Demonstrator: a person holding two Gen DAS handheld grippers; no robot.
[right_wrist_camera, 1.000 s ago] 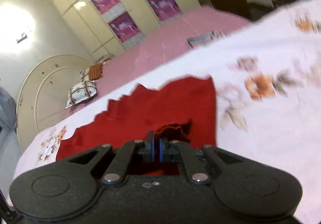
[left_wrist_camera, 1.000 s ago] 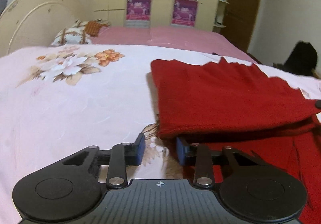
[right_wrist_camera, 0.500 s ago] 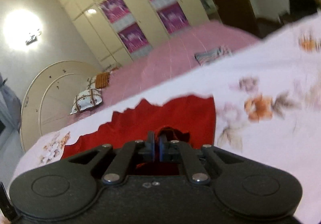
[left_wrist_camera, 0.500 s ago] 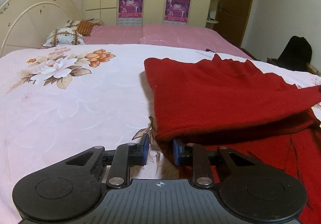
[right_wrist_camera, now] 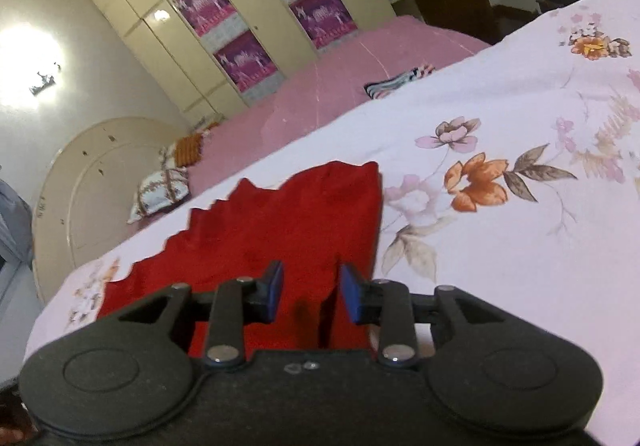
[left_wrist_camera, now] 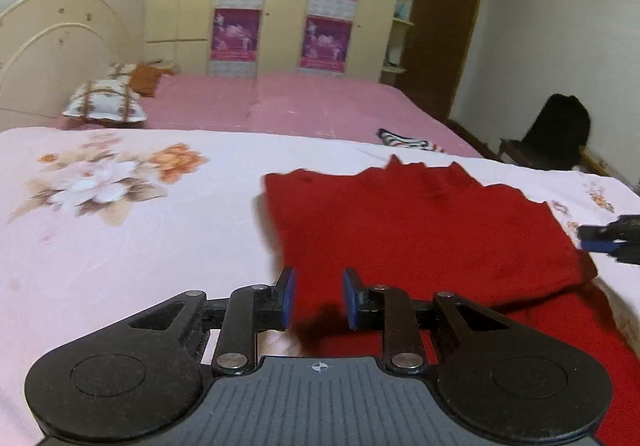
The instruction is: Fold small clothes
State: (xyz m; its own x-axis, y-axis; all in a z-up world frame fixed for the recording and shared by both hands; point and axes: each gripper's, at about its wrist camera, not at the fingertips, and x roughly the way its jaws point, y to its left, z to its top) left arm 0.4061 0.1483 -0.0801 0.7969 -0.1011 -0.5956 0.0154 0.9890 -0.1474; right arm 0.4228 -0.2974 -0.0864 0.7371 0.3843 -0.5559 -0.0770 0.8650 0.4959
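Lay folded on the floral bedsheet (left_wrist_camera: 120, 266): red garment (left_wrist_camera: 420, 230), at 12 o'clock from left gripper (left_wrist_camera: 318, 300), long axis 9 to 3. Jaws apart, empty. Right gripper (right_wrist_camera: 310, 294) just opened, released cloth, nearer the right edge.

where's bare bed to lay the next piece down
Bare floral sheet lies left of the red garment, and more right of it around the orange flower print. The near middle is crowded: garment and both grippers.

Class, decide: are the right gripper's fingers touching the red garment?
Apart. In the right wrist view the right gripper has just opened; its fingers show gaps to the red garment fold between them.
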